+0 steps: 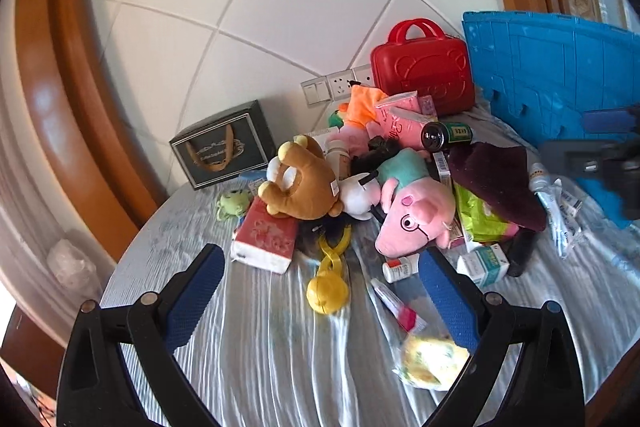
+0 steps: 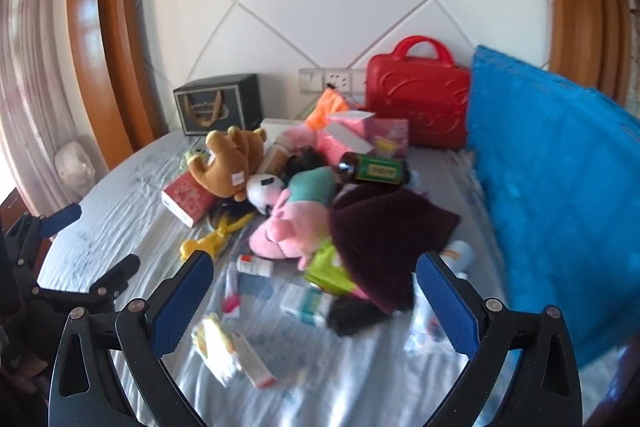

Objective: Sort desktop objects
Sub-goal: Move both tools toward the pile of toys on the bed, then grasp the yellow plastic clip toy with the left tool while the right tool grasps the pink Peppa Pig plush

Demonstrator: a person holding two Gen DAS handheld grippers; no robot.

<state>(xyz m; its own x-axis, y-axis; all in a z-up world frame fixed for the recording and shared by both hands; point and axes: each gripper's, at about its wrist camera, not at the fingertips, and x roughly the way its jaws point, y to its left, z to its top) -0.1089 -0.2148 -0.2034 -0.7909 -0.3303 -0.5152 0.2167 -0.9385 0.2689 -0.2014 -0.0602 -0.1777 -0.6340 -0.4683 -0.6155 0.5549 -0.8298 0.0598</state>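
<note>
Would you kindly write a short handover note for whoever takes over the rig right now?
Left hand-held gripper: open, empty, hovering over the table near the yellow toy.
Right hand-held gripper: open, empty, facing the dark maroon cloth.
Things: one mixed pile mid-table: brown bear plush, pink pig plush, red tissue pack, dark bottle, medicine boxes and tubes. Red case, blue crate and black box stand at the back.
Done: nothing visibly sorted.
Left: the whole pile.
</note>
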